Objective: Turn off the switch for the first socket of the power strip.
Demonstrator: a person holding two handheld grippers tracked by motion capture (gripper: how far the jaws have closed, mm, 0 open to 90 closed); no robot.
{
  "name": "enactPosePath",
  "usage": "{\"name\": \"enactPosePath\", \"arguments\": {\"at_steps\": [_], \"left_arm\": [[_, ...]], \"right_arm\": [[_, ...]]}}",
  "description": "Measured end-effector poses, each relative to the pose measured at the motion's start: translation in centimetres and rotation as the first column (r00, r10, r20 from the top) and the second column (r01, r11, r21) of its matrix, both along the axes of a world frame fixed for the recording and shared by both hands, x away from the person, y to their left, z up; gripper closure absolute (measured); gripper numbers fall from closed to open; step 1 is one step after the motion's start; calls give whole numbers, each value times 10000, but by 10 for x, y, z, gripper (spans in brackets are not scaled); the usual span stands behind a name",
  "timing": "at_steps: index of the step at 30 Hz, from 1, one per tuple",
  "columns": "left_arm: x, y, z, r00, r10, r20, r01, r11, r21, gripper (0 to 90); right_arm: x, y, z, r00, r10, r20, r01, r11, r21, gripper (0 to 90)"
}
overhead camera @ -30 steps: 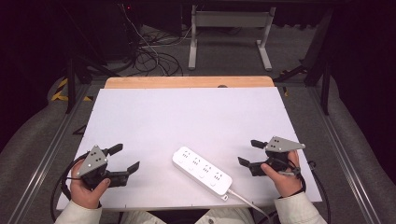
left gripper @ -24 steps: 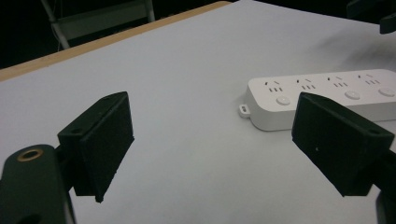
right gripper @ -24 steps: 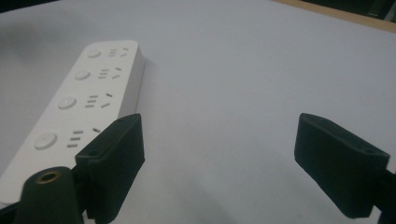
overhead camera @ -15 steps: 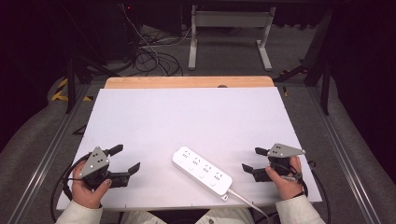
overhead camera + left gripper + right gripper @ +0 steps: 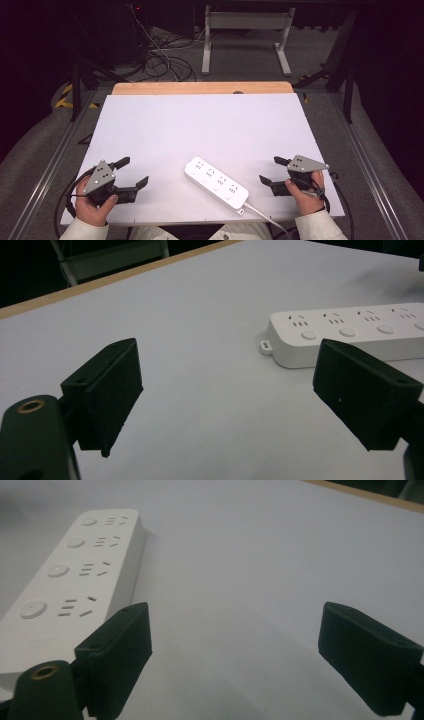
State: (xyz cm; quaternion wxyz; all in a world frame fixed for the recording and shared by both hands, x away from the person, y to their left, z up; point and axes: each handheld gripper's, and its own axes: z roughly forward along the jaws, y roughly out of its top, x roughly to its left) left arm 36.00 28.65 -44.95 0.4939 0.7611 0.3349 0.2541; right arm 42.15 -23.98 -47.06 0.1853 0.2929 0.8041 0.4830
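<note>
White tabletop [image 5: 200,130] spreads before me, power strip [image 5: 216,182] near-centre. My left gripper [image 5: 134,173] and right gripper [image 5: 274,170] flank it, both spread wide, holding nothing.

The white desk [image 5: 200,130] is evenly and brightly lit from above, while the floor and room around it fall into deep darkness. Shadows are soft: a faint one lies just under the power strip [image 5: 216,181] and under each tool. In the left gripper view the left tool [image 5: 225,390] has dark, slightly soft jaws close to the lens, and the power strip beyond its right jaw is fairly sharp. In the right gripper view the right tool [image 5: 235,655] casts a dim, diffuse shadow between its jaws; the picture is grainy, with a greyish cast.
</note>
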Motion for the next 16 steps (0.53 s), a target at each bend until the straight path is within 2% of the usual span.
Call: {"name": "enactPosePath", "arguments": {"at_steps": [4, 10, 16], "left_arm": [[0, 0, 0, 10000, -12, 79, 12, 10000, -8, 128], [-1, 0, 2, 10000, -15, -84, 15, 10000, 4, 137], [0, 1, 1, 10000, -10, -56, 11, 9999, 101, 133]], "right_arm": [[-1, 4, 1, 9999, 154, -50, -154, 9999, -58, 134], [0, 3, -1, 9996, 148, -231, -147, 9999, 19, 134], [0, 3, -1, 9996, 152, -235, -153, 9999, -39, 134]]}}
